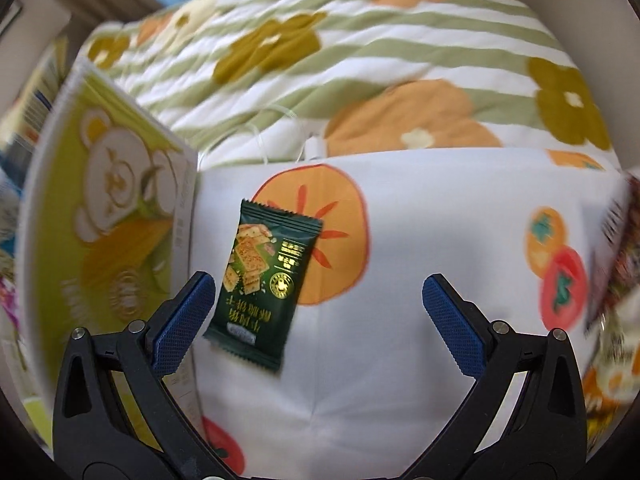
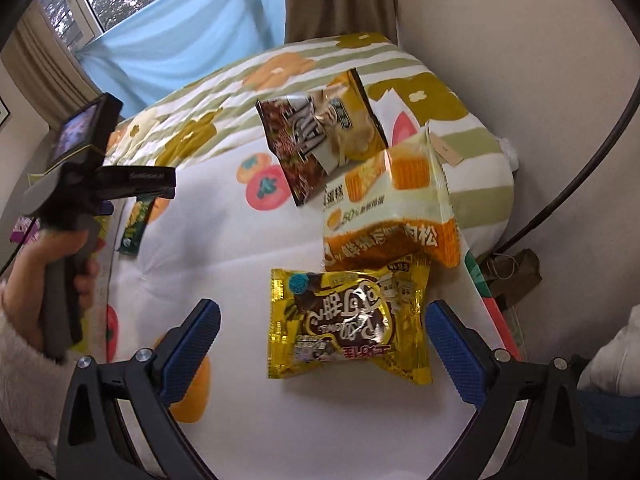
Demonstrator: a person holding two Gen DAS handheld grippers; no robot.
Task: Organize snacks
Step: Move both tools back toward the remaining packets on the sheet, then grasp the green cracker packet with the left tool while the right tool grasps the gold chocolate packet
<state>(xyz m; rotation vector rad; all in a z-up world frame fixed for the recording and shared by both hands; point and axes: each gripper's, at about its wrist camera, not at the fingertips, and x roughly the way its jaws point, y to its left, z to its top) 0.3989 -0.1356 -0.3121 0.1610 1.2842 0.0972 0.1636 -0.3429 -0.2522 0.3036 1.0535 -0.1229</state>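
A small dark green cracker packet (image 1: 262, 286) lies flat on the white fruit-print sheet (image 1: 420, 240), just ahead of my left gripper (image 1: 318, 294), which stands open and empty with its left finger beside the packet. My right gripper (image 2: 323, 320) is open around a yellow and brown snack bag (image 2: 348, 320) lying on the sheet without touching it. Behind that bag lie an orange and white cake bag (image 2: 400, 208) and a brown and yellow bag (image 2: 320, 140). The green packet (image 2: 134, 224) shows again in the right wrist view, under the left gripper's body.
A large green box with a bear picture (image 1: 108, 216) stands at the left. A folded striped flower-print quilt (image 1: 340, 60) lies behind the sheet. More snack bags (image 1: 616, 288) blur at the right edge. A hand (image 2: 52, 280) holds the left gripper's handle. A wall is at the right.
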